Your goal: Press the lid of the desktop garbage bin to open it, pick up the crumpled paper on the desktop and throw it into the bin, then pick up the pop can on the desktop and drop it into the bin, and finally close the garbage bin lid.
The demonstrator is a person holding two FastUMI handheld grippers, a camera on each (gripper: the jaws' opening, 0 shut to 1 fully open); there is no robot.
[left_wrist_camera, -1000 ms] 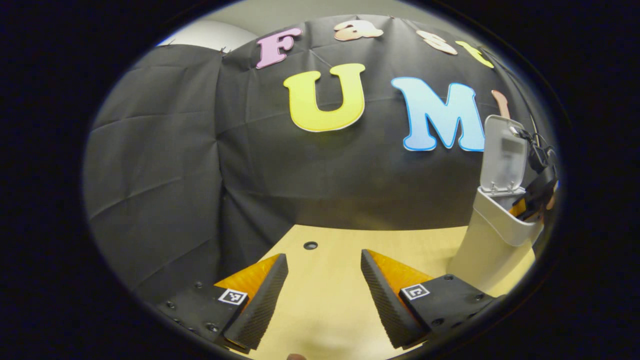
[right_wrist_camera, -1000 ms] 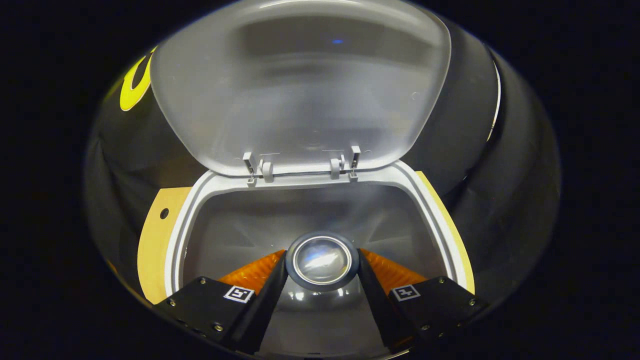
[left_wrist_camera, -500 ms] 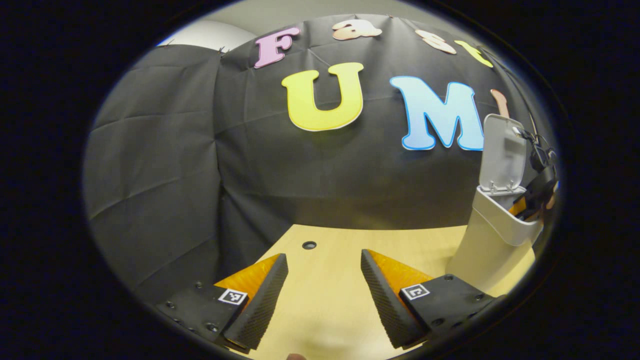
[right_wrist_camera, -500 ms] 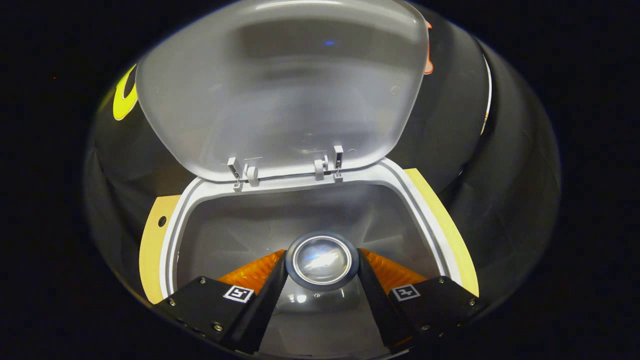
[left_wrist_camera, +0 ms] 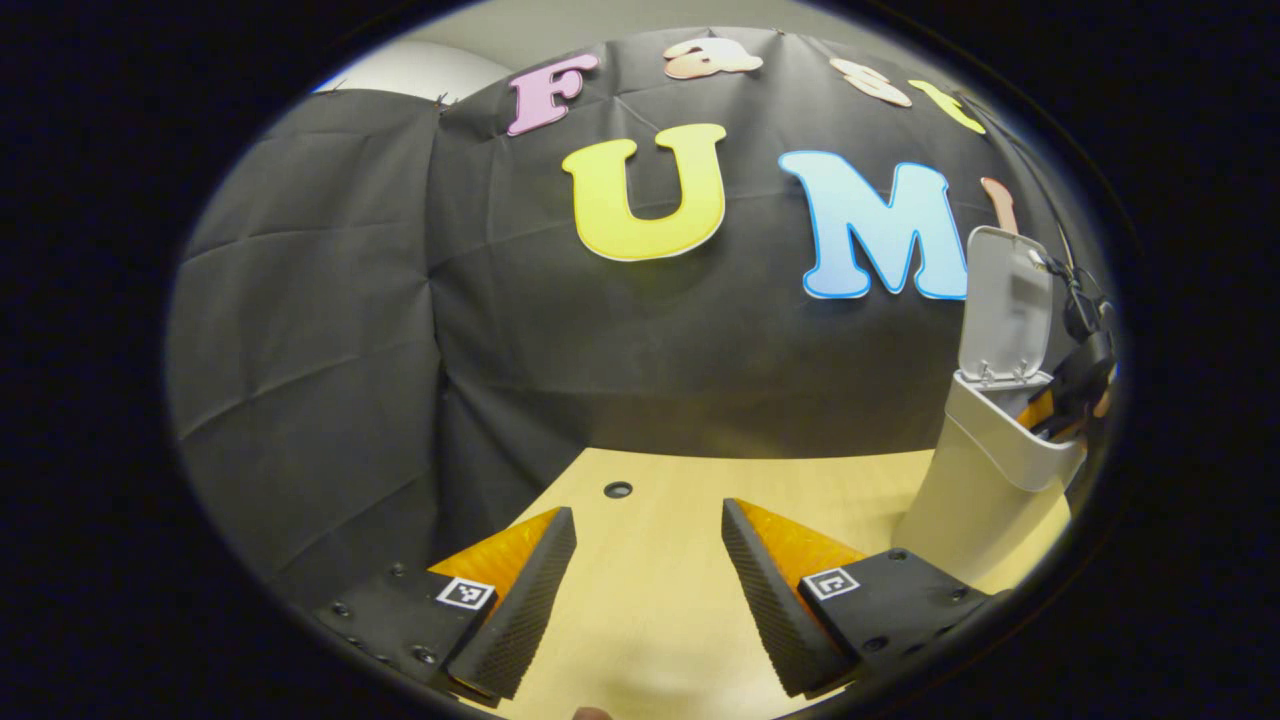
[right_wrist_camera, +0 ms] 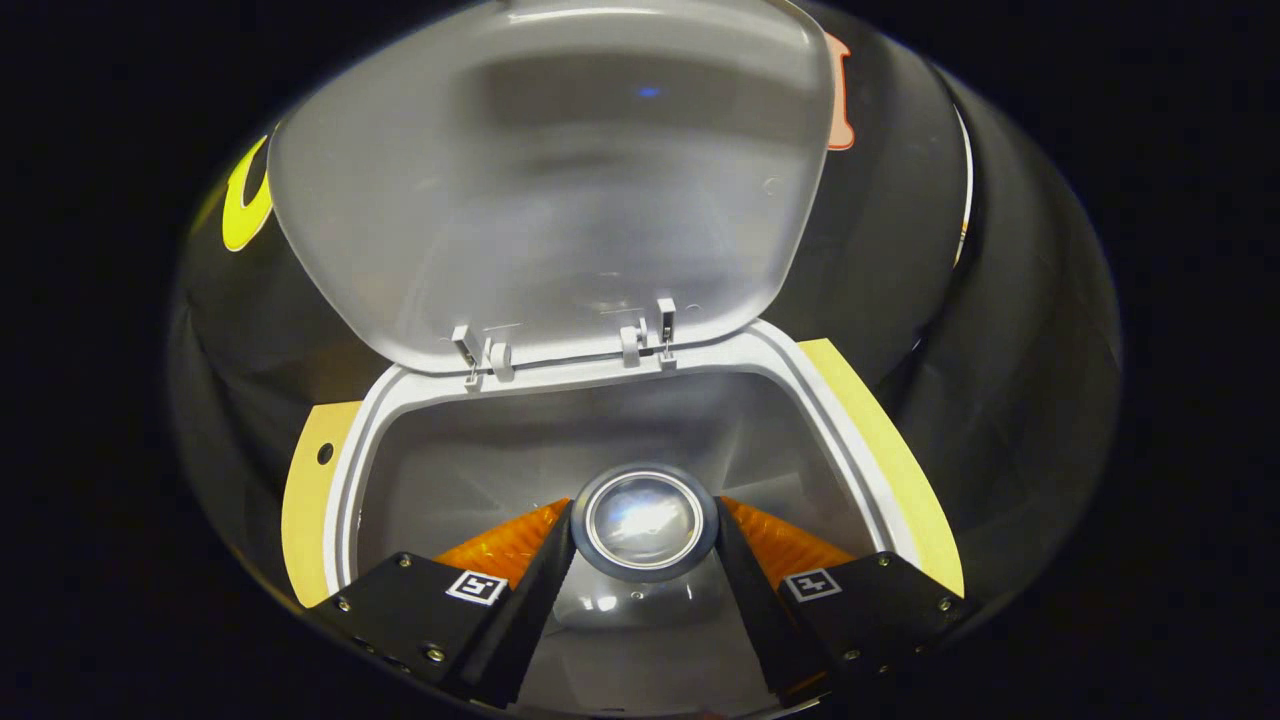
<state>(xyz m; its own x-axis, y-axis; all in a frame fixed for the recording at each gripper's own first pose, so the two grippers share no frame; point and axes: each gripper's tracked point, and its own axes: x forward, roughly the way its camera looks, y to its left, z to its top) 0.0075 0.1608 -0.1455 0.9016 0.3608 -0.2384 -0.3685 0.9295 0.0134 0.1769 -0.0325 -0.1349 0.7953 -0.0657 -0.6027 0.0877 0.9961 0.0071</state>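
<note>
The pop can [right_wrist_camera: 645, 522] is held end-on between both fingers of the right gripper [right_wrist_camera: 645, 540], directly above the open mouth of the garbage bin [right_wrist_camera: 345, 480]. The lid [right_wrist_camera: 540, 180] is raised upright on its hinges at the far rim. The step in hand is judged to be the release of the can into the bin.

For a clean drop, the can should be kept centred over the opening, apart from the rim and the hinges, before the fingers are parted. The fingers should be spread fully so that the can is not dragged to one side. The raised lid should not be struck on withdrawal, since it has yet to be closed.

The left gripper [left_wrist_camera: 650, 590] is held with its fingers spread wide and nothing between them, above the wooden desktop [left_wrist_camera: 650, 500]. In the left gripper view the bin [left_wrist_camera: 985, 490] stands at the far right, lid [left_wrist_camera: 1005, 305] up.

The crumpled paper cannot be made out inside the bin.

No brand or legible label can be read on the can or the bin; square coded markers [right_wrist_camera: 477, 587] are fixed to the gripper bodies
</note>
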